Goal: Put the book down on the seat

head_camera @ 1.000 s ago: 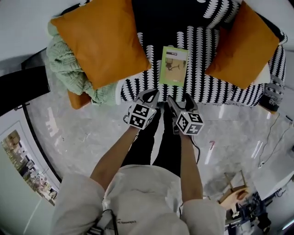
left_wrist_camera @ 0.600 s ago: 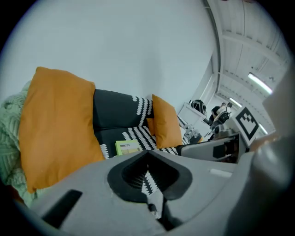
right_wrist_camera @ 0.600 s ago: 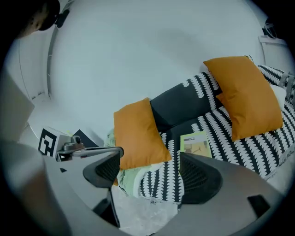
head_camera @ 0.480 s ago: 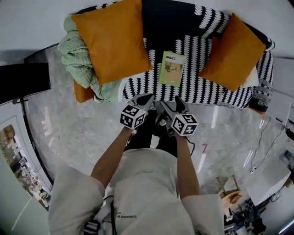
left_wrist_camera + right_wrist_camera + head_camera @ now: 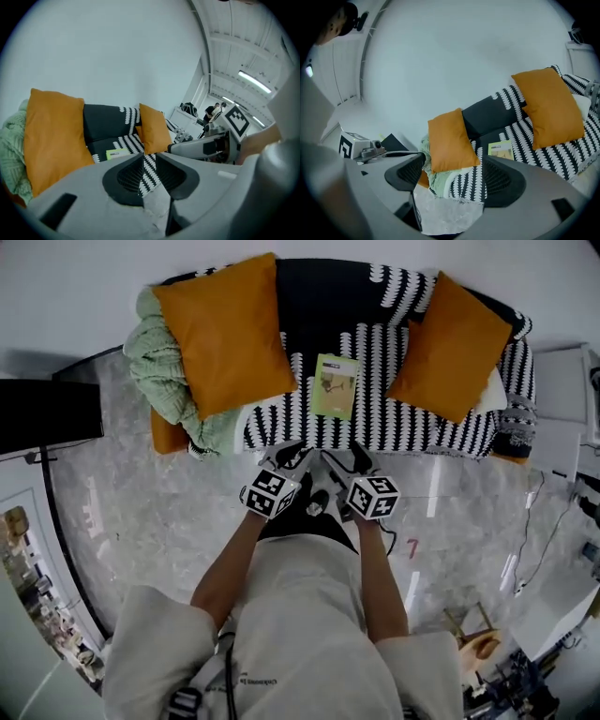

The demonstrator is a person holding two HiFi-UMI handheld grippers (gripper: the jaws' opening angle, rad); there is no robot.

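You have backed away over the last second – the sofa [image 5: 394, 418] now sits higher and smaller in the upper half of the head view, and more marble floor [image 5: 141, 493] shows between it and your legs. On its black-and-white seat the two orange cushions [image 5: 225, 332] lean at upper left and upper right, with a green knitted blanket [image 5: 159, 367] bunched behind the left one. The book [image 5: 336, 386] lies flat, cover up, on the seat between the cushions, touching neither and well apart from both tools. That reads as the task done: the book is down and released, and what is left looks like withdrawal only.

Your forearms run up from the bottom centre of the frame, elbows tucked in, and meet just above your torso. The left gripper [image 5: 292, 457] and right gripper [image 5: 345, 463] hang side by side over the floor, aimed at the sofa's front edge. The left jaws stand a narrow gap apart with only seat and floor showing through – the right jaws are spread wide and hold nothing.
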